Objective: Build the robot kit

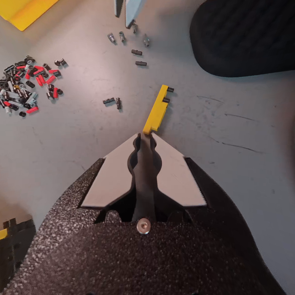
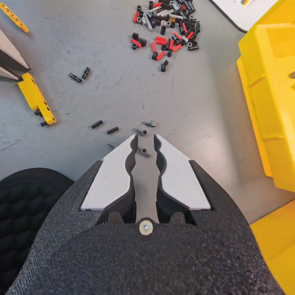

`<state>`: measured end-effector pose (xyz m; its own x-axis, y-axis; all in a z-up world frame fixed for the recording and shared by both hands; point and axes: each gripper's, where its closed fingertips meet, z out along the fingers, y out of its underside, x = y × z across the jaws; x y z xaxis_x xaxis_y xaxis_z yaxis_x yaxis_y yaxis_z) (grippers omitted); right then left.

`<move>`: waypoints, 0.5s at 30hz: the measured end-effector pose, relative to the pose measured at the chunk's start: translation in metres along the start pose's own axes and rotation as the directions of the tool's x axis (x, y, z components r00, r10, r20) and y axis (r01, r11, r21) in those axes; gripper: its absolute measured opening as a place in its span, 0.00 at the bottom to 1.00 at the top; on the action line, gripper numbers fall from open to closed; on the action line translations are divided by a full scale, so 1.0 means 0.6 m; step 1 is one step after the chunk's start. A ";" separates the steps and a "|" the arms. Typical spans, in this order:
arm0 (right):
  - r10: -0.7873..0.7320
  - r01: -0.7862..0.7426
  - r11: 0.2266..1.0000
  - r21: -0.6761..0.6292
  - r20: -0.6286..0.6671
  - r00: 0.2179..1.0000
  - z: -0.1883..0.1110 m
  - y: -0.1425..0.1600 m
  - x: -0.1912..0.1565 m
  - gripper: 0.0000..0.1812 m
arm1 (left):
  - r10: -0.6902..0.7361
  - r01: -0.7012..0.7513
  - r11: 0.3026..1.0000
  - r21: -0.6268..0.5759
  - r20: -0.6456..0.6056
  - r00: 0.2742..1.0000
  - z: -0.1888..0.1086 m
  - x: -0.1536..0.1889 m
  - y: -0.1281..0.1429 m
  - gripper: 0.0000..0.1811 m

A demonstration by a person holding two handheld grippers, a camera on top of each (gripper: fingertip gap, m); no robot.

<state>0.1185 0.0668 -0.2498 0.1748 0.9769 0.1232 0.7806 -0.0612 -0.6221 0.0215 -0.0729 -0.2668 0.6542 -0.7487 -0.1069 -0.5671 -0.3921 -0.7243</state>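
My left gripper [image 1: 145,134] is shut on the near end of a flat yellow beam [image 1: 157,110] that lies on the grey table [image 1: 207,127]. Two black pins [image 1: 168,95] stick out of the beam's right edge. The beam [image 2: 35,97] and the left gripper [image 2: 24,73] also show at the left of the right wrist view. My right gripper [image 2: 145,135] is open and low over the table. A small grey pin [image 2: 144,150] lies between its fingers and another grey pin [image 2: 142,132] lies just past the tips. The right gripper [image 1: 122,21] also shows at the top of the left wrist view.
A pile of red, black and grey small parts [image 2: 169,27] [image 1: 24,86] lies on the table. Loose black pins [image 2: 104,127] [image 2: 80,75] and grey pins [image 2: 151,123] are scattered nearby. A large yellow block [image 2: 271,95] stands to the right. A black padded object [image 1: 247,36] and a holed yellow beam [image 2: 14,17] lie nearby.
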 end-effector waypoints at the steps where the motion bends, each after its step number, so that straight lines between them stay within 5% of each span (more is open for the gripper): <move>1: -0.003 0.003 1.000 0.000 0.005 1.000 0.005 0.002 -0.002 0.11 | -0.003 0.003 1.000 0.007 0.023 1.000 0.001 -0.008 -0.004 0.07; 5: -0.044 0.044 0.999 -0.009 0.007 0.999 0.020 0.004 -0.001 0.12 | -0.030 0.024 0.997 0.069 0.096 0.995 -0.011 -0.036 -0.017 0.08; 15: -0.071 0.068 0.997 0.046 0.078 0.994 0.019 -0.016 -0.025 0.04 | -0.174 0.160 0.960 0.231 0.039 0.984 -0.046 -0.043 -0.040 0.10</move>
<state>0.1017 0.0551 -0.2543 0.0715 0.9918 0.1063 0.7621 0.0144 -0.6473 0.0045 -0.0585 -0.2278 0.7617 -0.6480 -0.0059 -0.3237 -0.3725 -0.8698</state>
